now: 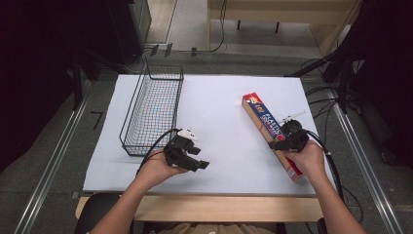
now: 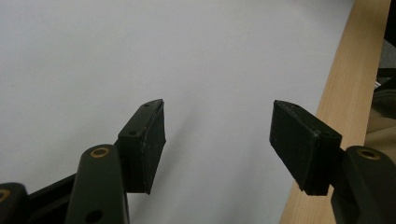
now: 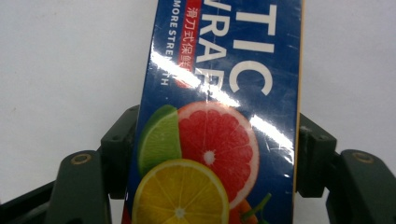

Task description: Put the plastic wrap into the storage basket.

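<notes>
The plastic wrap box [image 1: 269, 131] lies on the right of the worktop [image 1: 219, 117], its long axis running far-left to near-right. The right hand-held gripper [image 1: 288, 141] straddles it crosswise, jaws against both long sides. The left hand-held gripper [image 1: 187, 156] hangs wide open and empty near the wire basket [image 1: 152, 107].

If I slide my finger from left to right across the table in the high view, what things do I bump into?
Wire basket → left gripper, open, nothing in it → right gripper, closed around the plastic wrap box.
</notes>
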`<state>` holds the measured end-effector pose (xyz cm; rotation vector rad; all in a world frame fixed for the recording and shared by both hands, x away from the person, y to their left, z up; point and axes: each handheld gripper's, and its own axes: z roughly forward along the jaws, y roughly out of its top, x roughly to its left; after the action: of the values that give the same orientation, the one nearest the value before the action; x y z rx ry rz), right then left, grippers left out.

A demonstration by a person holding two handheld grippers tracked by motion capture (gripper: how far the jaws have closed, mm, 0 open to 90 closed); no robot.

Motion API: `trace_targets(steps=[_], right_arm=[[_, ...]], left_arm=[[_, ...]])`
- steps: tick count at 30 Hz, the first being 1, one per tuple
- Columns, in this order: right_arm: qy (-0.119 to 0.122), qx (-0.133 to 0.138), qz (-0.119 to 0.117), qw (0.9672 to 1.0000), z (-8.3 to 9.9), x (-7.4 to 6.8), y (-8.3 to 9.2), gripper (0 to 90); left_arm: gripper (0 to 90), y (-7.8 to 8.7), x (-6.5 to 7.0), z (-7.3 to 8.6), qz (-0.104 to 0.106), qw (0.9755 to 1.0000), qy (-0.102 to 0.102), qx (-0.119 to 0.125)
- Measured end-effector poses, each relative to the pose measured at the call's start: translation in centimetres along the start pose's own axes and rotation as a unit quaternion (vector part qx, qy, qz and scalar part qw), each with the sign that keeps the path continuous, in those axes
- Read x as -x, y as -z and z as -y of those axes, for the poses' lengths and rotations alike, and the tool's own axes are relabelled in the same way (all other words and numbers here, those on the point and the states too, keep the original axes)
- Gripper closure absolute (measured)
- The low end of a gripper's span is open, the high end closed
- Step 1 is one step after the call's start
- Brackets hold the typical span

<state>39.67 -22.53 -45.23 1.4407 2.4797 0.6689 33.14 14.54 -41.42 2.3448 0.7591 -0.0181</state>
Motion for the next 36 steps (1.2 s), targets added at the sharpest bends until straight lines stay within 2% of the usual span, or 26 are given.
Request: trace_targets(steps=[2,6,8,16,20,28,32,36], right_arm=[[-0.005,-0.004,-0.002,1.0000,-0.1,0.0,-0.1,34.2],[-0.011,-0.006,0.008,0.9999,-0.1,-0.2,0.0,37.4],[-0.016,-0.011,0.016,0.9997,-0.3,-0.4,0.0,39.8],[-0.030,-0.010,-0.003,0.9995,-0.3,0.3,0.4,41.7],[-0.028,-0.012,-0.013,0.9995,-0.3,0.7,0.7,41.8],[-0.018,0.007,-0.021,0.9996,-0.5,1.0,1.6,41.8],[-0.017,0.008,-0.023,0.9996,-0.4,1.2,2.0,41.8],[-0.004,0.010,-0.026,0.9996,-0.1,1.5,2.4,41.8]], left_arm=[[36.6,0.0,0.0,-0.1,-0.001,1.0000,0.000,-0.001],[36.6,-0.1,0.0,-0.2,0.000,1.0000,0.002,0.001],[36.7,-0.1,0.0,-0.3,-0.001,1.0000,-0.003,-0.002],[36.7,-0.1,-0.2,-0.4,-0.003,1.0000,-0.004,-0.002],[36.7,-0.1,-0.2,-0.3,-0.003,1.0000,-0.003,-0.002],[36.6,0.0,-0.2,-0.3,-0.003,1.0000,-0.005,-0.002],[36.6,0.1,-0.2,-0.3,-0.003,1.0000,-0.004,0.001],[36.5,0.1,-0.2,-0.2,-0.004,1.0000,-0.004,0.001]])
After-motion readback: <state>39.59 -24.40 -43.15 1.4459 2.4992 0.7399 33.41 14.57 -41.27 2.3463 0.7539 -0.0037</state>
